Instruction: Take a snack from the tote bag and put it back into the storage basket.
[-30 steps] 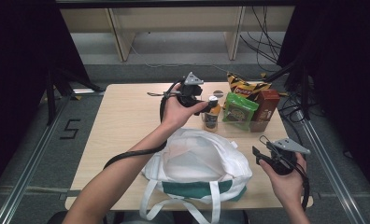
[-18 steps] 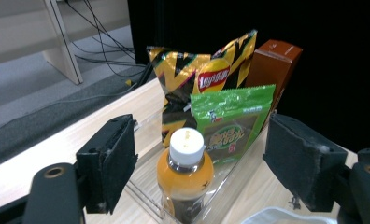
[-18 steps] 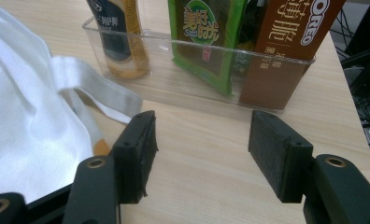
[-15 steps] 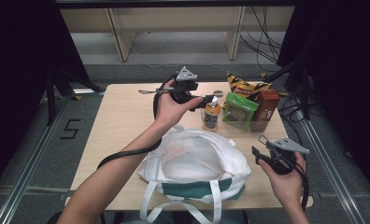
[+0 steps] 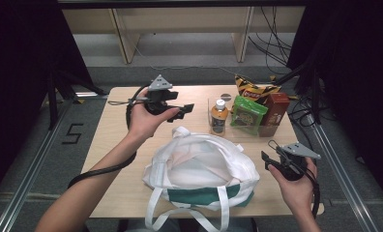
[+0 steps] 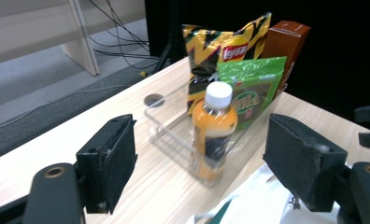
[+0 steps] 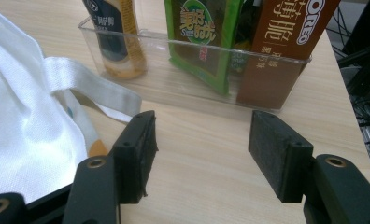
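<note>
My left gripper [image 5: 185, 110] is in the air above the far-left part of the table [image 5: 112, 145]. Its jaws are spread wide and there is nothing between them. It points to the right, toward the orange drink bottle [image 5: 219, 116]. In the left gripper view, this bottle [image 6: 213, 130] stands upright in the gap between my two pads, but well apart from them. It has a white cap and a dark label.

My right gripper [image 5: 272, 160] is over the near-right part of the table, just beside the right side of the white bag [image 5: 201, 169]. Its jaws are also spread, and they hold nothing. In the right gripper view I see only bare wood between the pads, and one white handle of the bag [image 7: 94, 91] lies on the table just to the left of them.

The bottle stands at the left end of a clear plastic tray [image 5: 264, 130] on the far-right part of the table. Just to the right of it in the tray is a green snack packet [image 5: 247, 111], then a brown box [image 5: 275, 107] at the right end. A yellow chip bag [image 5: 251, 89] stands behind the green packet. The white bag lies open at the near middle of the table, with a green band on its near side, and its handles hang over the near edge.
</note>
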Available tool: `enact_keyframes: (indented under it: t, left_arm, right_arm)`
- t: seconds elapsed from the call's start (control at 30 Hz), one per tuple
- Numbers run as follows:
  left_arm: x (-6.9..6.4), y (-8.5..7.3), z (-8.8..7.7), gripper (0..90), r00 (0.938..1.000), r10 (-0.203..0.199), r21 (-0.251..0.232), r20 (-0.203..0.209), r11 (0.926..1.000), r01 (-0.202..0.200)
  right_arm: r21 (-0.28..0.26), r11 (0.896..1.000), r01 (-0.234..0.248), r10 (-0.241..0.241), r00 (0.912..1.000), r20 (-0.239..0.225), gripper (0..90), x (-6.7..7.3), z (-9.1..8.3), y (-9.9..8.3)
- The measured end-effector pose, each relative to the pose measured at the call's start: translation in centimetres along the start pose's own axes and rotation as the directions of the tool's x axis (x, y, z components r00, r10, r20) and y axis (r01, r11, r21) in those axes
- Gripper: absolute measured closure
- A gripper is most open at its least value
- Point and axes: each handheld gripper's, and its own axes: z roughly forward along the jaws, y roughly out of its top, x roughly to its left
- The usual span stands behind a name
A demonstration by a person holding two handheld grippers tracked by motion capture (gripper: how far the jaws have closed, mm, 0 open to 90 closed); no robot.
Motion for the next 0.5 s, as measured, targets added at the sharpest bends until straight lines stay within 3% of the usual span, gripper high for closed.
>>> enact_keyframes:
  t: [0.1, 0.5]
  left_arm:
    - [0.7, -0.9, -1.5, 23.8, 0.9999, 0.002, -0.002, -0.016, 1.0000, -0.002]
    - [3.6, -5.7, -5.6, 23.0, 0.9965, -0.025, 0.002, -0.080, 0.9997, 0.026]
  right_arm:
    - [0.001, 1.000, -0.020, 0.020, 0.9998, -0.005, 42.2, 0.1, 0.0, 0.0]
    - [0.007, 1.000, -0.009, 0.009, 0.9999, 0.014, 42.2, -0.1, 0.0, 0.0]
